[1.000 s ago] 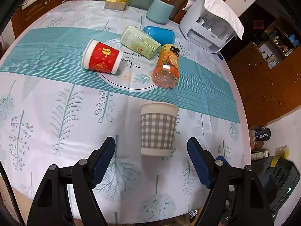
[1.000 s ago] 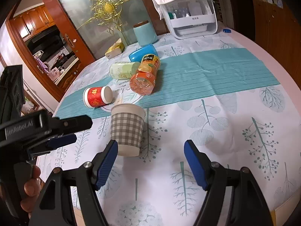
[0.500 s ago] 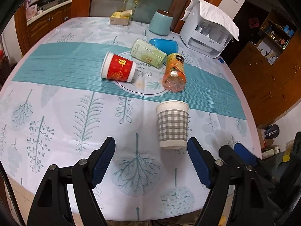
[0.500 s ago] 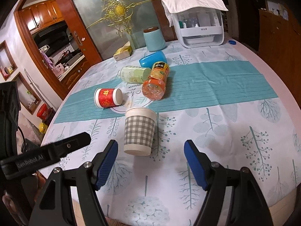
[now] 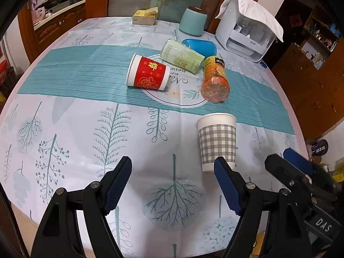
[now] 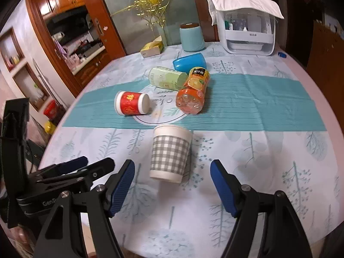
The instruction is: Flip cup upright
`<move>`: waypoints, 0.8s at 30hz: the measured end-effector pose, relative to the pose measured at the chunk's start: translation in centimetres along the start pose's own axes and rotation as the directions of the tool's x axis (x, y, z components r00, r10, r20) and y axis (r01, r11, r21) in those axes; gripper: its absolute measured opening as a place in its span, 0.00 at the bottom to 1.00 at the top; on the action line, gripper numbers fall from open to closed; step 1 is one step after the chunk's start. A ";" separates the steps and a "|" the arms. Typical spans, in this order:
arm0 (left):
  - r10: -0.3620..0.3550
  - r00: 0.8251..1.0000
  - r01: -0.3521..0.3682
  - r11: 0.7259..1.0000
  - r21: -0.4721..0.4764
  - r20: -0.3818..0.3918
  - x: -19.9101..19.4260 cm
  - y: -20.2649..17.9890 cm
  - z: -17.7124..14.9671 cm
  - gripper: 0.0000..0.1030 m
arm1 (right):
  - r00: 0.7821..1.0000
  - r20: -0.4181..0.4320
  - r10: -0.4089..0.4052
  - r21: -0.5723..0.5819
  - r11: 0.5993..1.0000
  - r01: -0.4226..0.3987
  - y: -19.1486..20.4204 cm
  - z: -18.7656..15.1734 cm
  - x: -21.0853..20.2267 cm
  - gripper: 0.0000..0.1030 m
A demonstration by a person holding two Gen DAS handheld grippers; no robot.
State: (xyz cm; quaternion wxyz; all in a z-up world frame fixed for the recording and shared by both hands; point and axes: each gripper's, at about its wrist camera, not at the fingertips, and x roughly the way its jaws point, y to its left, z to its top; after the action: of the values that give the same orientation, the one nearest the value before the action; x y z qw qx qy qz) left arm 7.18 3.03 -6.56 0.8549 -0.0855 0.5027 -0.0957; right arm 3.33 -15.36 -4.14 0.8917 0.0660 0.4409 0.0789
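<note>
A grey-and-white checked paper cup (image 5: pixel 217 143) stands upright on the table, mouth up; it also shows in the right wrist view (image 6: pixel 171 153). A red paper cup (image 5: pixel 148 73) lies on its side on the teal runner, also in the right wrist view (image 6: pixel 131 103). My left gripper (image 5: pixel 173 188) is open and empty, near the table's front edge, left of the checked cup. My right gripper (image 6: pixel 173 190) is open and empty, just in front of the checked cup. Each gripper shows in the other's view, the right one (image 5: pixel 298 167) and the left one (image 6: pixel 73 167).
A green bottle (image 5: pixel 182 56), an orange juice bottle (image 5: pixel 215 79) and a blue case (image 5: pixel 200 45) lie near the table's middle. A teal canister (image 5: pixel 193 21), a tissue box (image 5: pixel 144 17) and a white appliance (image 5: pixel 247 28) stand at the far edge. The round table (image 5: pixel 64 129) has a leaf-print cloth.
Both grippers have drawn back and away from the checked cup, which stays upright. The left gripper has shifted left, so the cup now sits to its right.
</note>
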 end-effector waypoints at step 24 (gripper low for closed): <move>0.044 0.994 -0.049 0.997 -0.054 -0.100 5.5 2.6 0.8 0.75 | 0.872 -0.428 0.236 0.198 0.966 -0.164 -2.9 4.7 11.1 0.71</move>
State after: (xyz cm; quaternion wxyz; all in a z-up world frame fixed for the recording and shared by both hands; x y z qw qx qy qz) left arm 10.69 4.17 -11.43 0.8281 -0.0928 0.5489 -0.0657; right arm 14.00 -16.19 -10.47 0.7450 0.1607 0.6300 0.1492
